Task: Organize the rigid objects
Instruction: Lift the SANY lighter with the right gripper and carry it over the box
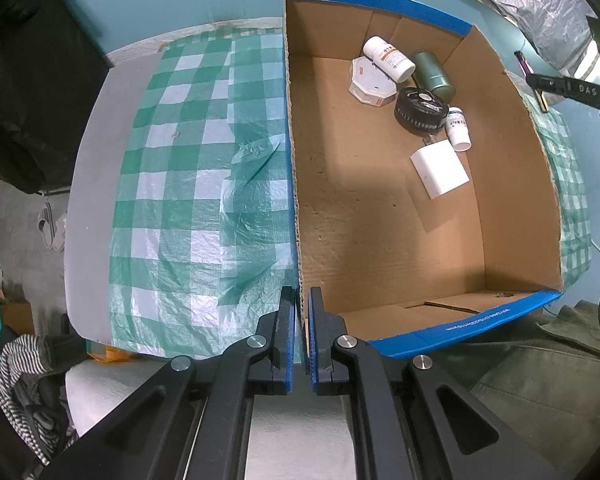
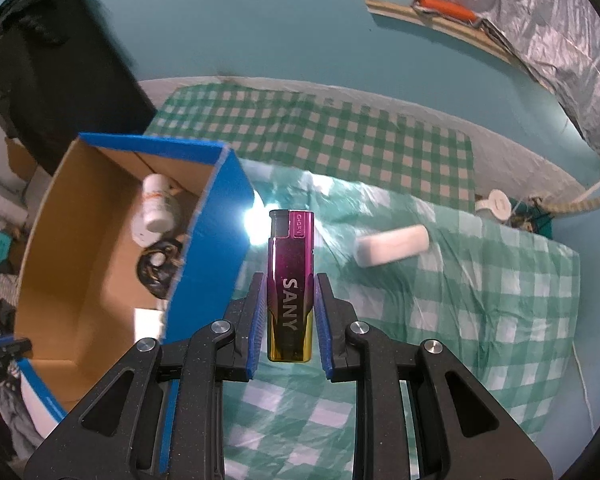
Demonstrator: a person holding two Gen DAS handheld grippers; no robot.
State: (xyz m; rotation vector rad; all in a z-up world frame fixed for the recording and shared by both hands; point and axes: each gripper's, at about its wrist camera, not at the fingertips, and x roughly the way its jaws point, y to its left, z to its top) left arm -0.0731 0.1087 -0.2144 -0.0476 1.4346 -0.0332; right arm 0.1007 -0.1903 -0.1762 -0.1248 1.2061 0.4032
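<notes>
My right gripper is shut on a magenta-to-gold lighter marked SANY, held upright above the green checked cloth, just right of the cardboard box. In the left wrist view my left gripper points straight down, shut on the box's near-left wall. Inside the box lie a white pill bottle, a white octagonal case, a green can, a black round lid, a small white bottle and a white block. A white bar lies on the cloth.
A white-capped container stands at the table's far right edge by a hose. Foil sheeting hangs on the teal wall. A black bag sits behind the box. A person's green garment is at the box's near side.
</notes>
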